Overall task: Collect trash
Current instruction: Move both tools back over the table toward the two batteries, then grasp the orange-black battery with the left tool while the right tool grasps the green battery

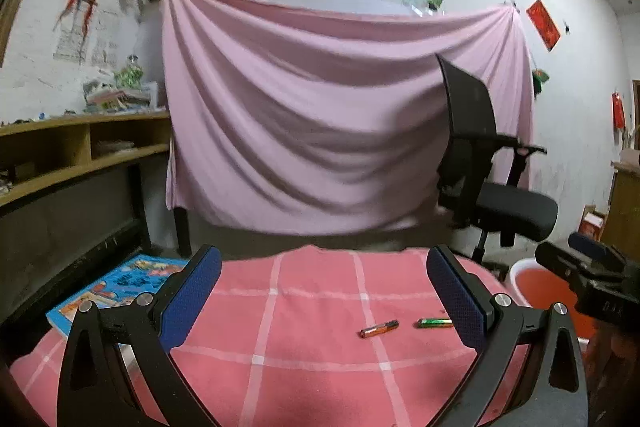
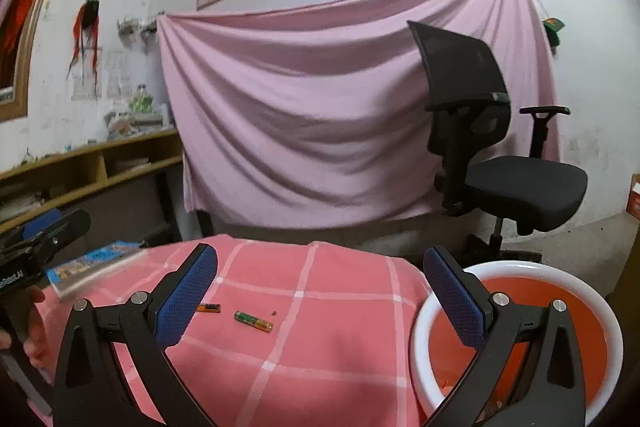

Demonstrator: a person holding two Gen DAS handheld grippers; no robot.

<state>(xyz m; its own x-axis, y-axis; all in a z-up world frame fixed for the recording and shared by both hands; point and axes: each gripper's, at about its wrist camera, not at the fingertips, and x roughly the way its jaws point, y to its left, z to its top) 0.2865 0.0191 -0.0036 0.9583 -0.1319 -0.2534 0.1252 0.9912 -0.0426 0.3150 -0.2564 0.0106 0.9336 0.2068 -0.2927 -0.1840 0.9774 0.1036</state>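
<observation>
Both tools are hovering with jaws spread wide and holding nothing: the left tool (image 1: 324,291) over the pink checked table (image 1: 312,379), the right tool (image 2: 320,287) beside the orange bin (image 2: 520,269). Two batteries, an orange battery (image 1: 379,329) and a green battery (image 1: 435,323), are lying near each other on the cloth.

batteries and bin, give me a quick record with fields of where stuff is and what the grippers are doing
surface: pink checked cloth
trash: orange battery and green battery, lying apart on the cloth
bin: orange, white rim, at the cloth's right edge
other: blue book at the cloth's left
left gripper: open, empty, above the cloth
right gripper: open, empty, partly over the bin
</observation>
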